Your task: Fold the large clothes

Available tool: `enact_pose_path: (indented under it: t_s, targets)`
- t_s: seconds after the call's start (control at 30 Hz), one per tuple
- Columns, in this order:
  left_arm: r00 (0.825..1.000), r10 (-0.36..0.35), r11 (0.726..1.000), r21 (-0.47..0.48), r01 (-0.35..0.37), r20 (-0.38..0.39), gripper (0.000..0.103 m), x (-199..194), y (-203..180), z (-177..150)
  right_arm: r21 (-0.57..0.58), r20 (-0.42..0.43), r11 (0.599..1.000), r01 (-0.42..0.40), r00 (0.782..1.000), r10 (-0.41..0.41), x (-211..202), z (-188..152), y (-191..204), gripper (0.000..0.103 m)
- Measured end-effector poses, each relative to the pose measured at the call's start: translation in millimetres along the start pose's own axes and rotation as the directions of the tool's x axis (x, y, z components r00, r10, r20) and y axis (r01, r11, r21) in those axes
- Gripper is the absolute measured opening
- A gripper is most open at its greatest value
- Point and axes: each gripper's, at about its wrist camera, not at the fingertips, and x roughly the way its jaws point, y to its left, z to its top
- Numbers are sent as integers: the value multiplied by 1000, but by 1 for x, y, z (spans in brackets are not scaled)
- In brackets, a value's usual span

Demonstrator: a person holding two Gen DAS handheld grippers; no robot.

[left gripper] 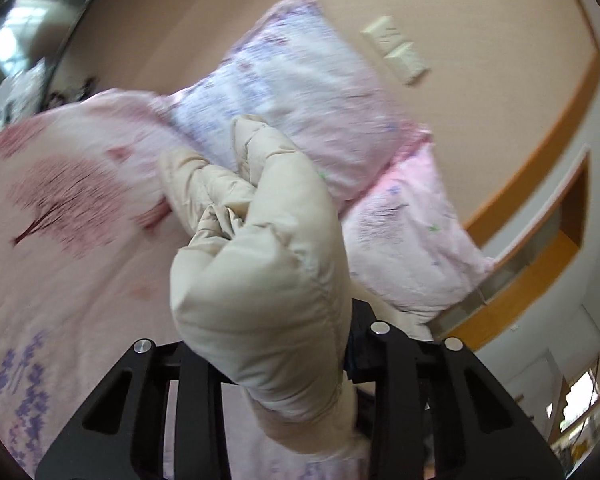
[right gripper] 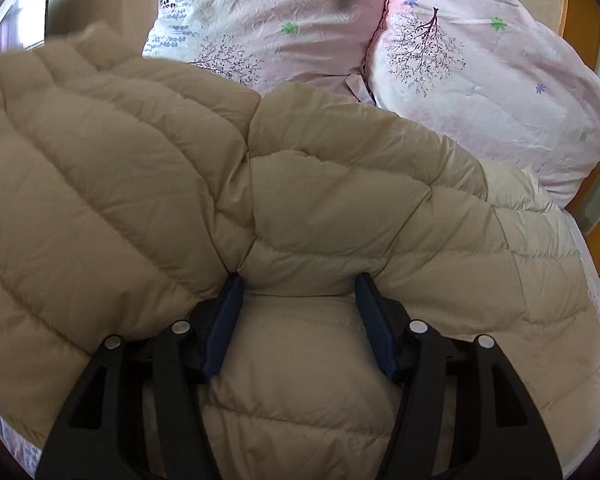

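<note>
Puffer jacket [right gripper: 148, 184] covering bed, bunched fold hiding left hand-held gripper [left gripper: 284, 364] fingertips

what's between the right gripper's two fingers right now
A puffy section of the beige down jacket bulges between the open right gripper's fingers, seen in the right wrist view.

From my remote station: the bed [right gripper: 598, 340], dressed in pink tree-print bedding, carries a beige quilted down coat [right gripper: 148, 168] and two floral pillows [right gripper: 480, 80] at its head.
</note>
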Motion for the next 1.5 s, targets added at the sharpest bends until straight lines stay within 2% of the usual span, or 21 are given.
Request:
enact_pose_path:
  t_s: [0.17, 0.3, 0.37, 0.4, 0.53, 0.63, 0.8, 0.9, 1.03, 1.27, 1.4, 1.5]
  targets:
    - [989, -147, 985, 94, 146, -3, 32, -3, -41, -3, -4, -1, 1000, -12, 1000, 12, 0, 1, -3, 60]
    - [988, -155, 971, 181, 154, -7, 32, -1, -71, -11, 21, -2, 992, -121, 993, 121, -9, 4, -24, 60]
    - [988, -154, 968, 197, 153, -13, 32, 1, -79, -13, 54, 34, 977, -204, 979, 202, -28, 0, -47, 60]
    - [988, -153, 967, 201, 153, -15, 32, 2, -81, -13, 61, 53, 975, -213, 976, 210, -36, -3, -56, 60]
    - [989, -148, 961, 232, 148, -20, 32, 5, -91, -16, 118, 112, 982, -151, 984, 138, -69, -27, -110, 65]
    - [988, -149, 956, 250, 151, -27, 32, 5, -98, -22, 180, 68, 982, -52, 997, 40, -72, -47, -147, 65]
    - [983, -175, 935, 301, 185, -60, 32, 15, -122, -34, 238, -24, 971, -35, 999, 42, -49, -61, -176, 65]
    - [971, -210, 914, 329, 236, -113, 32, 26, -142, -48, 225, -46, 973, -49, 997, 61, -34, -56, -175, 66]
    - [945, -245, 884, 350, 310, -218, 32, 52, -166, -73, 254, -63, 961, -108, 990, 128, -14, -47, -183, 68]
    - [881, -267, 859, 317, 401, -390, 32, 102, -194, -119, 265, -55, 949, -173, 979, 194, -2, -39, -193, 69]
    - [879, -243, 863, 322, 389, -410, 32, 116, -201, -135, 308, 4, 916, -258, 963, 270, -6, -44, -212, 68]
    - [865, -243, 872, 292, 392, -439, 32, 121, -197, -139, 373, 60, 880, -294, 954, 293, -25, -57, -243, 67]
